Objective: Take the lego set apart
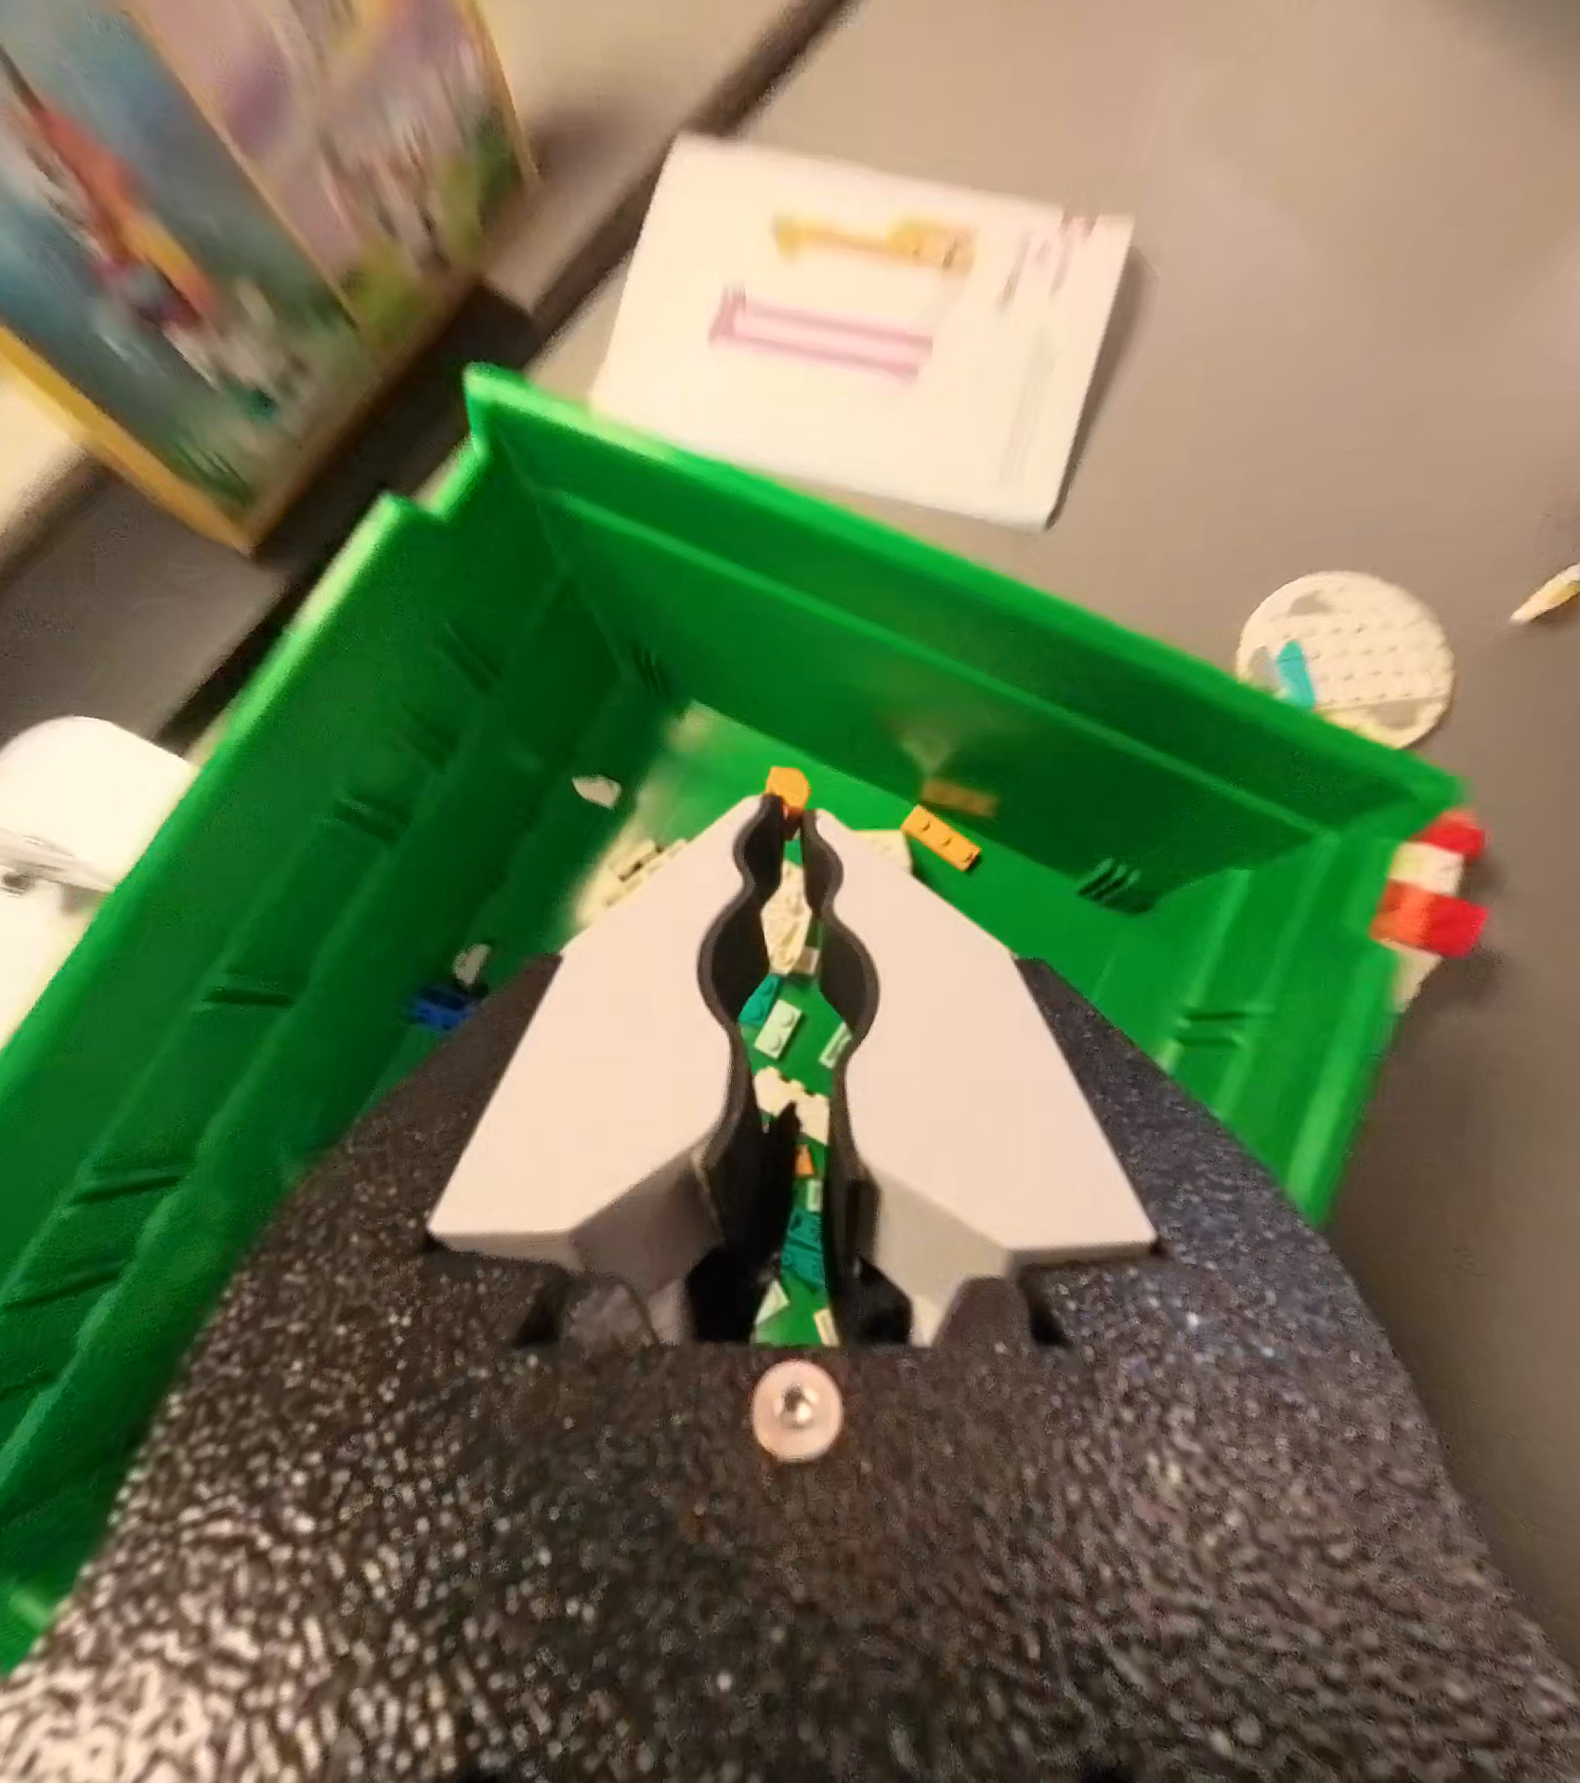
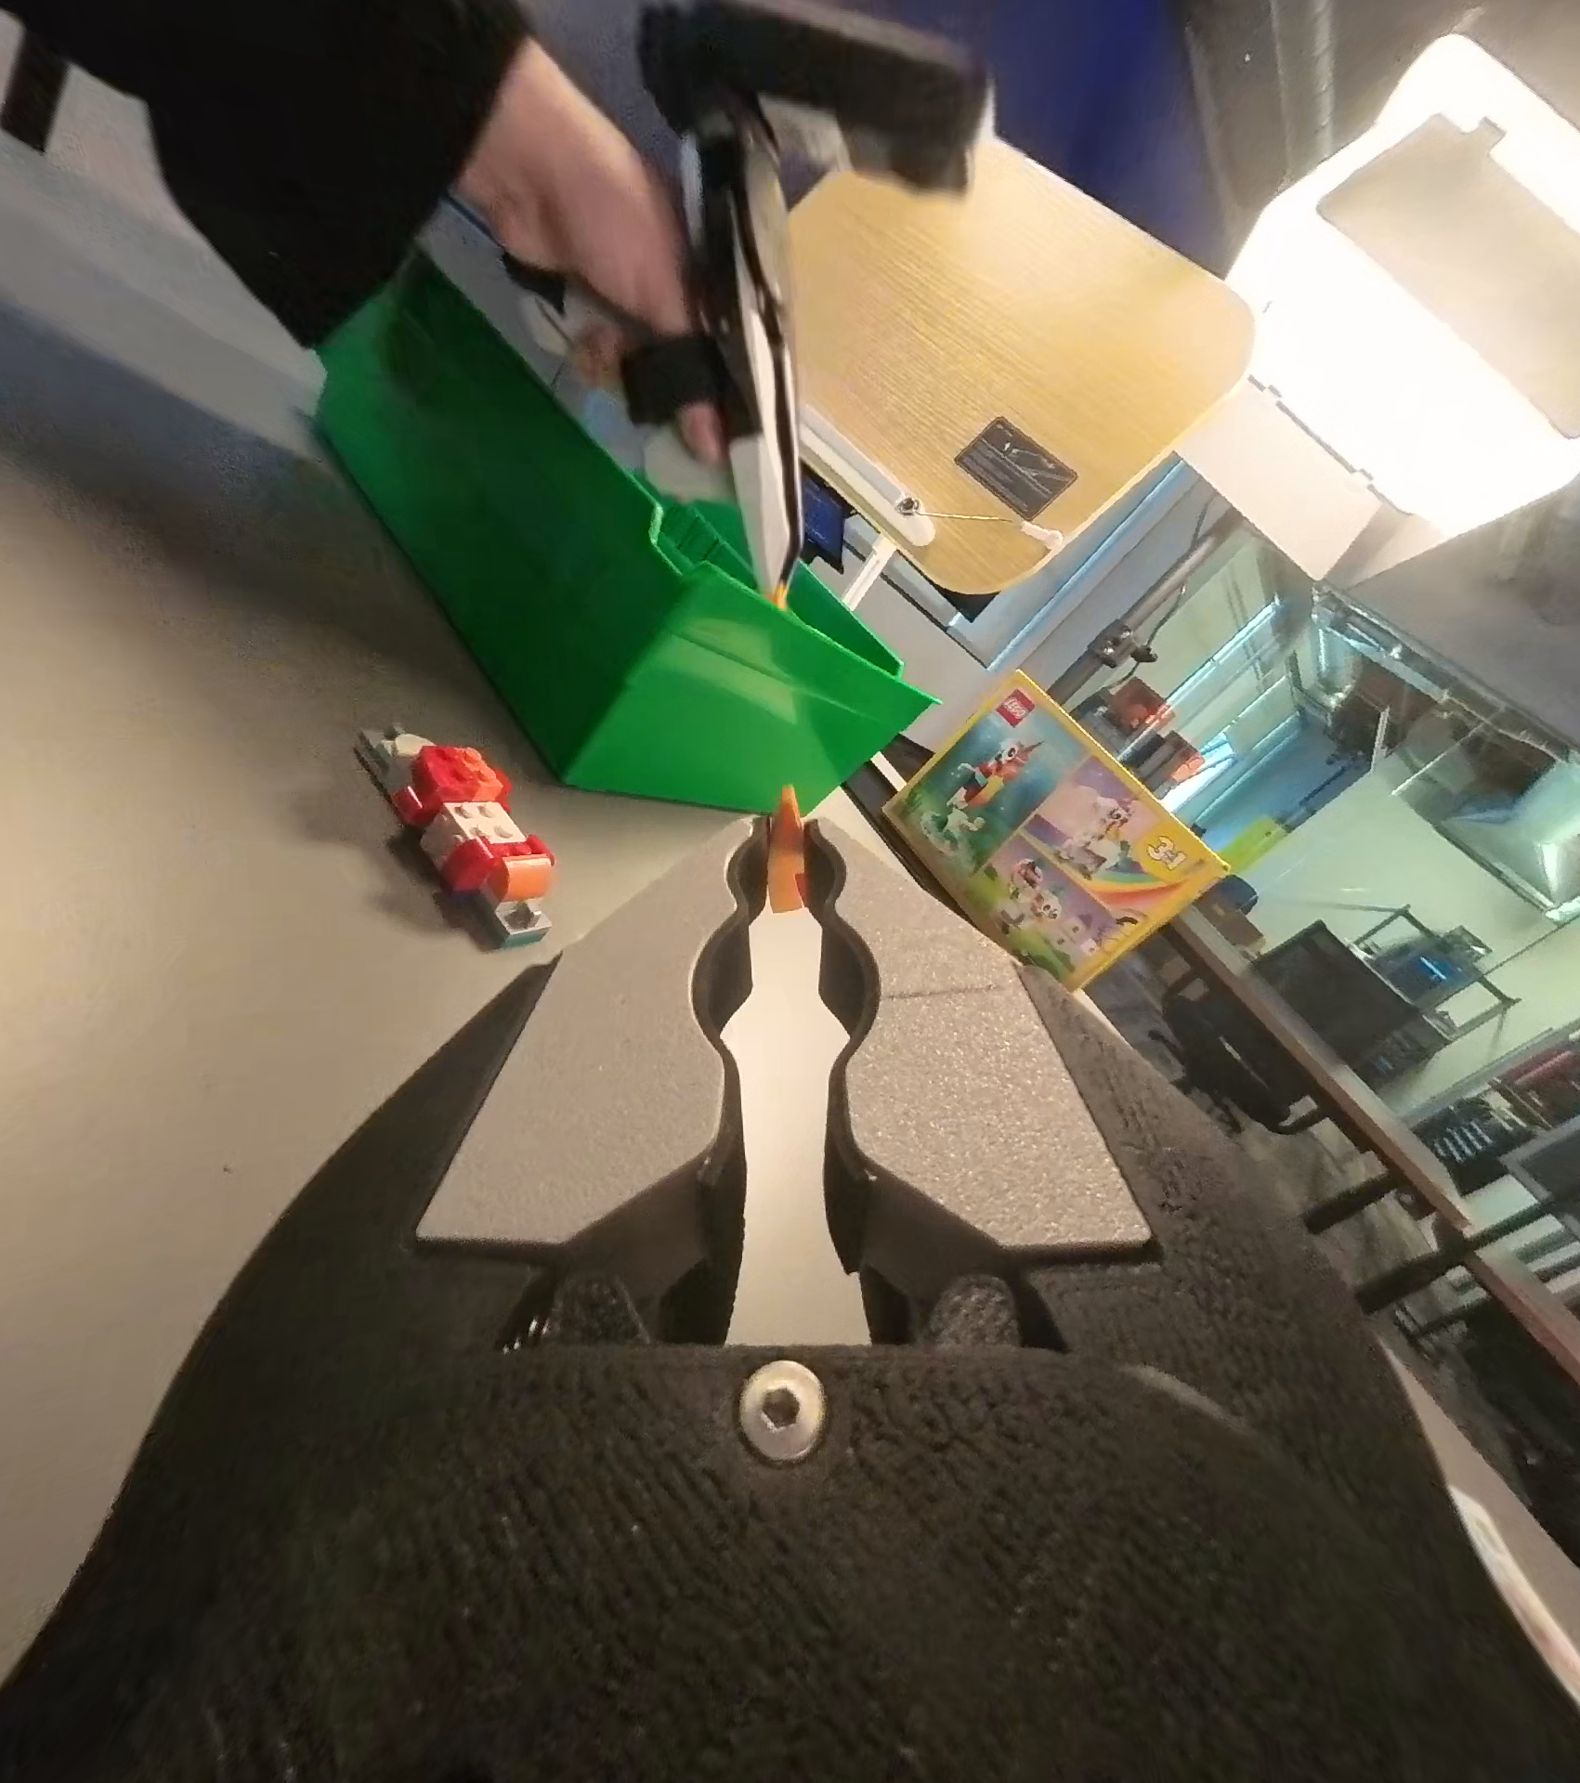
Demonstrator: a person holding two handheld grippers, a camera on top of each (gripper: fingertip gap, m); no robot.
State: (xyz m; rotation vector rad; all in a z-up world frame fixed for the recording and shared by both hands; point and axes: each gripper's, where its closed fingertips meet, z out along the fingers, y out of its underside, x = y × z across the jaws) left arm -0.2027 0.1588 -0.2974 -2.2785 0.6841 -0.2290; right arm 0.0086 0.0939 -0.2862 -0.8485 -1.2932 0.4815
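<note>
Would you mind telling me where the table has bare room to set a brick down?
Bare grey table lies left of the red model, and between the white booklet and the round plate. The green bin's floor is littered with bricks.

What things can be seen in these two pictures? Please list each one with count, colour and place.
bin: one, green, on the grey table; loose small bricks lie inside
orange piece: one, pinched at the left gripper's tips, above the bin
orange brick: one, pinched at the right gripper's tips
partly built model: one, red, white and grey, on the table beside the bin
round plate: one, white, on the table past the bin
booklet: one, white, open, behind the bin
set box: one, colourful with yellow edge, standing
left gripper: grey fingers, shut, over the bin
right gripper: grey fingers, shut
hand: one, black sleeve, holds the left gripper
</note>
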